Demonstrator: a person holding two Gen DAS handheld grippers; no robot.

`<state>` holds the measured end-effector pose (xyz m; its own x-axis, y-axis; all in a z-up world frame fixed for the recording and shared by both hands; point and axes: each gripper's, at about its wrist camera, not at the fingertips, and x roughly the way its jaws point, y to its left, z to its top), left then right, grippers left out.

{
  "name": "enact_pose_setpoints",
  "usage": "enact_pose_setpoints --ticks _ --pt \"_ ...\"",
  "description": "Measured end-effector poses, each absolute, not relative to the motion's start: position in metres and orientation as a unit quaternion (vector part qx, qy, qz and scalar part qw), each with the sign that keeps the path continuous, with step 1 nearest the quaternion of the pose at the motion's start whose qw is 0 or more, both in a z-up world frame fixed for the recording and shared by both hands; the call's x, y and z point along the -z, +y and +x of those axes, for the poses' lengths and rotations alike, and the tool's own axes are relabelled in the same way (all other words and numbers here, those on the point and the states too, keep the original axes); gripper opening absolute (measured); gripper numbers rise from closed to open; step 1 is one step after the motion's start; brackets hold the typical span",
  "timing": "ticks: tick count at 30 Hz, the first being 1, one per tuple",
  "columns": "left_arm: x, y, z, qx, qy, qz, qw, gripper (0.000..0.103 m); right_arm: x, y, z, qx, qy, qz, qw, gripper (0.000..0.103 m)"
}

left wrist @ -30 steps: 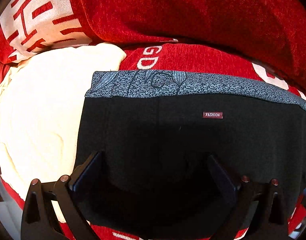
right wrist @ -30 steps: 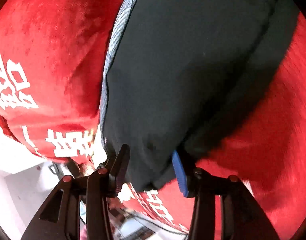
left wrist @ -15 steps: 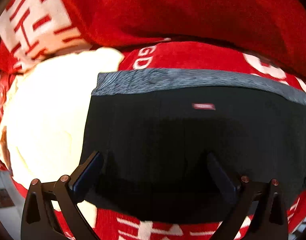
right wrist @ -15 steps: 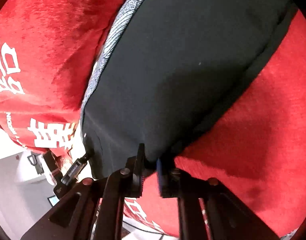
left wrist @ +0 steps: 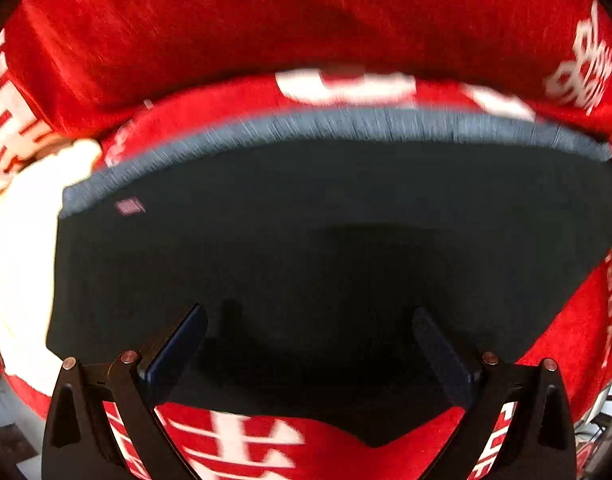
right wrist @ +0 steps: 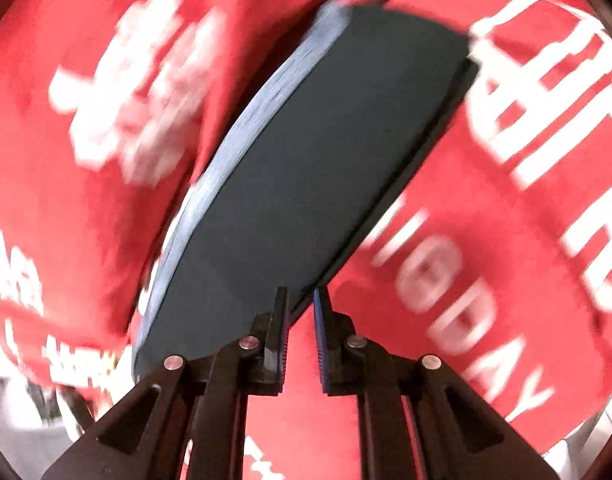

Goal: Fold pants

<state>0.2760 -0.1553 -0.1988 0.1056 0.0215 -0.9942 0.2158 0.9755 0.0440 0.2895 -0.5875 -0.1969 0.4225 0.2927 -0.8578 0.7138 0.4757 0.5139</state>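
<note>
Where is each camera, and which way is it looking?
Left wrist: sits on the left gripper, looking down on the dark pants on a red blanket; its two fingers, spread wide, show at the bottom.
Right wrist: sits on the right gripper, looking slantwise along the pants' edge; its two fingers show, a narrow gap between them, nothing held.
Both show the pants with their grey waistband and the red blanket.
</note>
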Motion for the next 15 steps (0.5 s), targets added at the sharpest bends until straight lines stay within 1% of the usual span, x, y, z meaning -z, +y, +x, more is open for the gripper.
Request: enact_pose_setpoints --ticks 2,6,9,12,15 --pt "0.213 -0.155 0.269 0.059 0.677 0.087 0.728 0.103 0.207 -0.615 0.288 0.165 0.503 0.508 0.679 0.017" --pt "0.213 -0.158 0.263 0.043 0.669 0.084 0.737 0.103 0.228 -0.641 0.294 0.162 0.505 0.526 0.665 0.024" --pt "0.215 -0.160 0.264 0.038 0.673 0.084 0.734 0.103 0.239 -0.654 0.297 0.152 0.497 0.535 0.666 0.024" --pt "0.217 -0.168 0.264 0.040 0.670 0.098 0.735 0.103 0.251 -0.654 0.298 0.151 0.494 0.548 0.658 0.026" --pt "0.218 -0.168 0.266 0.039 0.673 0.099 0.732 0.103 0.252 -0.657 0.299 0.152 0.491 0.552 0.656 0.027"
